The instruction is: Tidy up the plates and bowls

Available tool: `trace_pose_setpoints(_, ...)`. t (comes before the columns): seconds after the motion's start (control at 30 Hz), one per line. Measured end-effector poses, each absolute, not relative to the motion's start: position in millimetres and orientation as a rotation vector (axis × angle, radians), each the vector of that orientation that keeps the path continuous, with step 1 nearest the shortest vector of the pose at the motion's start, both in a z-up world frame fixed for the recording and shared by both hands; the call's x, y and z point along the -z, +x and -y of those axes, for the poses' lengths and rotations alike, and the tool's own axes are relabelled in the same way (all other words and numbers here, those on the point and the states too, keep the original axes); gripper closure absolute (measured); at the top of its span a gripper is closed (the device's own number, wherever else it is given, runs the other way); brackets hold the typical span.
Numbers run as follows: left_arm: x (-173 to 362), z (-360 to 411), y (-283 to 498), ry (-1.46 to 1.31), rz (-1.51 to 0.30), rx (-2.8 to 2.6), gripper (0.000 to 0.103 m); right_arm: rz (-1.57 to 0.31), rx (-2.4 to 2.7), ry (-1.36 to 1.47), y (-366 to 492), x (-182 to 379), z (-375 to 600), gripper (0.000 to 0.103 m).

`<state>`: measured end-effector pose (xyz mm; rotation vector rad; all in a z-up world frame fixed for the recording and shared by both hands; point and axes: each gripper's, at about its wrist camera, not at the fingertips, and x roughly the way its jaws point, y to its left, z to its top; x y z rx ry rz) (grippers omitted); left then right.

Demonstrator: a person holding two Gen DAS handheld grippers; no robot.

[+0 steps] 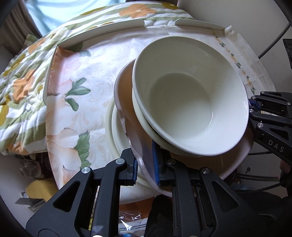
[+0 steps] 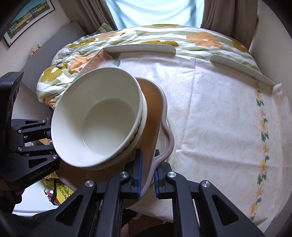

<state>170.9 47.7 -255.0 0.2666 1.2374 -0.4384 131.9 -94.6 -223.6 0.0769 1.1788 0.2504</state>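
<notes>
We see a white bowl (image 1: 189, 94) sitting inside a second white bowl (image 1: 142, 116) of the same kind. Only the rim of the lower bowl shows under the top one. Both bowls are empty. The two bowls stand on a brown plate with a wavy pale rim (image 1: 127, 127). The plate is tilted, and the bowls lean with it.

We hold the plate from two sides. The left hand-held gripper (image 1: 146, 164) is clamped tight on the plate's near rim in the left wrist view, with its blue pads (image 1: 155, 164) pressed against both faces of the rim. The right hand-held gripper (image 2: 147, 175) is clamped on the opposite rim of the same plate, and its blue pads (image 2: 139, 173) squeeze the rim too. Each gripper also shows at the edge of the other one's view.

Under the brown plate we see part of a white plate (image 1: 116, 131). We cannot tell if the two plates touch.

Below all this is the tabletop, covered by a pale flowered tablecloth (image 2: 219, 118). Low white rails (image 2: 142, 48) stand along the far edge of the tabletop. Past the rails lies a quilt with orange and yellow flowers (image 2: 200, 39). Behind it hang brown curtains (image 2: 219, 14) beside a bright window (image 2: 155, 11). A framed picture (image 2: 27, 20) hangs on the wall at the upper left of the right wrist view.
</notes>
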Motion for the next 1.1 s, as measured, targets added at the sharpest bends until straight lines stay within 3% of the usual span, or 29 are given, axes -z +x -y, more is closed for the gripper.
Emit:
trace_pose_setpoints(1.0,246.0,-39.0,166.5,0.416,-1.151,0.306,0.086,-1.214,-0.175,0.112,130.1,231.4,89.3,0.092)
trace_pose_setpoints(1.1,246.9,-39.3,165.0,0.399,-1.164,0.31,0.084,-1.209,-0.159,0.103,130.2,227.4,90.0,0.087)
